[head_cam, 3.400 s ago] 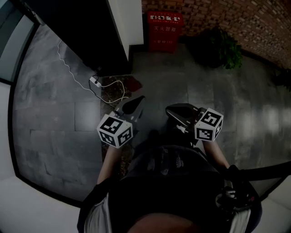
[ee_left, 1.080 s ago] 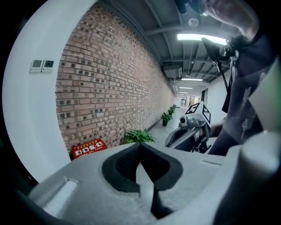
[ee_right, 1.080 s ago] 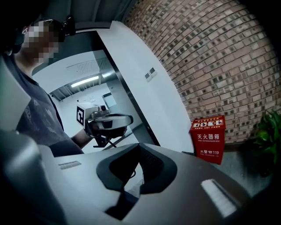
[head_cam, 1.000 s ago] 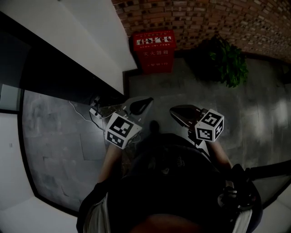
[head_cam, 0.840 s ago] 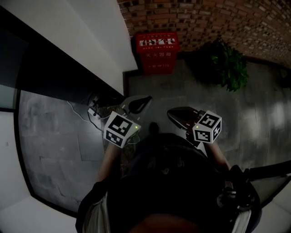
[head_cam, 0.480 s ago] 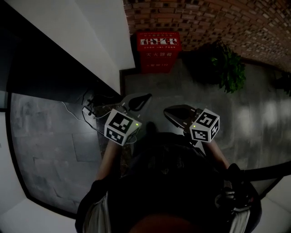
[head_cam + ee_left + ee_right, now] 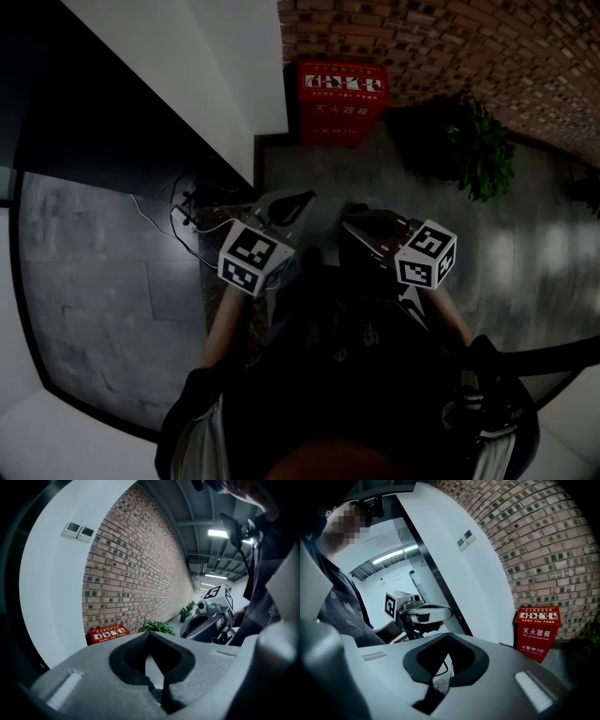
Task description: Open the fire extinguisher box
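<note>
Red fire extinguisher box (image 7: 342,91), reddish brick-patterned wall (image 7: 441,33), grey mottled floor (image 7: 544,253).

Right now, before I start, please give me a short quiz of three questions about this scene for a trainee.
1. True or false: the red fire extinguisher box stands against the brick wall.
2. What stands right of the box in the head view? A) green plant B) chair C) bucket
3. Which touches the box: left gripper, right gripper, or neither?
Key: 1 true; 2 A; 3 neither, both are well short of it.

grey floor (image 7: 94,281), red box (image 7: 342,101), plant (image 7: 483,145), cable (image 7: 187,221)
</note>
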Demonstrator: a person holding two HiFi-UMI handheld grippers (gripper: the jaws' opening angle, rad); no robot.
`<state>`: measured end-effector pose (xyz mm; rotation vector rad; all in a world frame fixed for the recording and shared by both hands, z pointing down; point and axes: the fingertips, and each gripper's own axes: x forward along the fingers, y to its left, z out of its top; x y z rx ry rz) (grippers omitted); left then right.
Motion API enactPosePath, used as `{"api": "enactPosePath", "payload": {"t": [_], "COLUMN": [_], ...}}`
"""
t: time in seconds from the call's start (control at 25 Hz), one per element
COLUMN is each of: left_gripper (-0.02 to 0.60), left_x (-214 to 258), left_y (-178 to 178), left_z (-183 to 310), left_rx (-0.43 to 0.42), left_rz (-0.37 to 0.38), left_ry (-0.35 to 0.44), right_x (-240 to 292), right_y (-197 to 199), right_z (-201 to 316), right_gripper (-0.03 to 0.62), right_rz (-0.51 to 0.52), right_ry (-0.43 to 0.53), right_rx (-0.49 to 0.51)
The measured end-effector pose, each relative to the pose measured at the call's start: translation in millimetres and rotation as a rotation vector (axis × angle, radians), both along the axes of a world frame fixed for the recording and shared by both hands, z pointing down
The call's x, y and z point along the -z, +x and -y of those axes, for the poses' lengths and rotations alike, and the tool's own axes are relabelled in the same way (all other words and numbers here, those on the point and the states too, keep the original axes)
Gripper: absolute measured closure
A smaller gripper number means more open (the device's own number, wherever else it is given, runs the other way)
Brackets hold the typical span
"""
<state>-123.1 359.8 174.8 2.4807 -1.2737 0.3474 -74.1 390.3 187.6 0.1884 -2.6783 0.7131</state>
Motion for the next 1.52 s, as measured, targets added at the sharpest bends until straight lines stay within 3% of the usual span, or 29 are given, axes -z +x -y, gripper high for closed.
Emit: {"api": "enactPosePath", "payload": {"t": [0.2,0.44,0.8,1.04,1.32,1.52], "left_gripper": [0.581,0.581,0.581,0.581,0.581,0.581], "left_x": [-4,-5,-26,-36,-63,-73], "left_y": [-10,5,66,101,92,80], "left_z": [11,49,146,191,214,233], "left_rx": [0.041,0.032,-0.037,-0.046,-0.033,-0.056], "left_rz": [0.032,0.087,0.185,0.236,0.3,0.308], "left_ry": [-0.017,-0.057,-0.13,-0.164,-0.242,-0.248], "right_x": [4,2,-17,-40,-52,-62], "right_y": [-9,3,71,104,102,87], "right_z": [15,61,173,222,253,262], "right_gripper": [0.592,0.592,0.592,0.592,0.592,0.592], "right_rz": [0.043,0.113,0.211,0.185,0.179,0.143], "right_ry": [0.014,-0.027,-0.087,-0.09,-0.092,-0.117], "right_rx": [0.035,0.012,-0.153,-0.077,-0.056,-0.055]}}
